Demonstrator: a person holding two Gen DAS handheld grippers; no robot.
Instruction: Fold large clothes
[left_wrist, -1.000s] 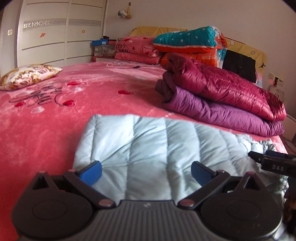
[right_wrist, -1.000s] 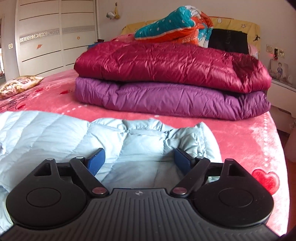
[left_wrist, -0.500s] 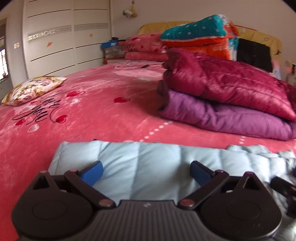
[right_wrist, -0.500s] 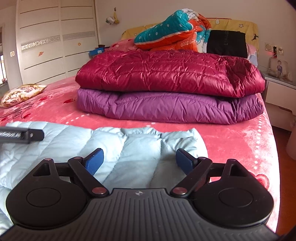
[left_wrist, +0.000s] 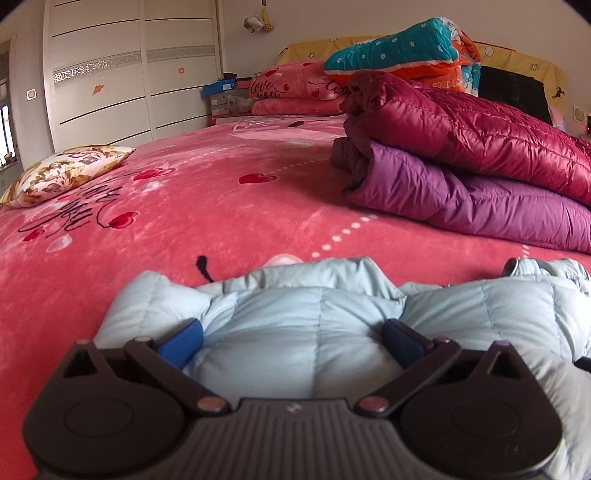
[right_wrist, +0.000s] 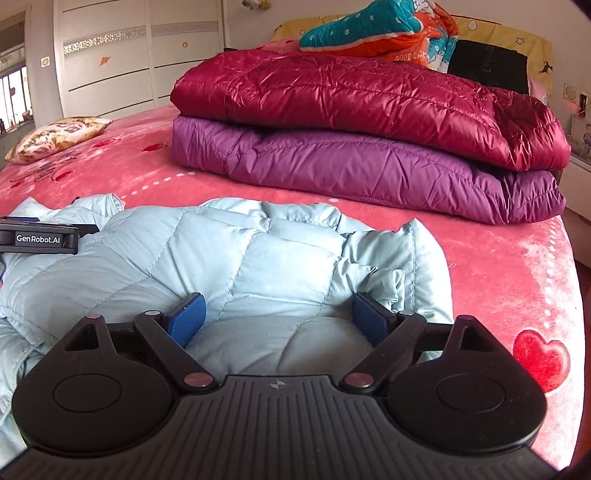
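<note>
A light blue quilted down jacket lies on the pink bed, bunched at its far edge; it also shows in the right wrist view. My left gripper is open, its blue pads pressed down into the jacket's left part with a puff of fabric between the jaws. My right gripper is open, its pads straddling the jacket's right part. The left gripper's body shows at the left of the right wrist view, over the jacket.
Folded dark red and purple down jackets are stacked behind. A floral cushion lies far left. Quilts and pillows pile at the headboard. The bed's right edge is close, with a nightstand beyond. A wardrobe stands behind.
Both grippers moved forward and lower over the light blue jacket, and its far edge has bunched up. Both stayed open.
</note>
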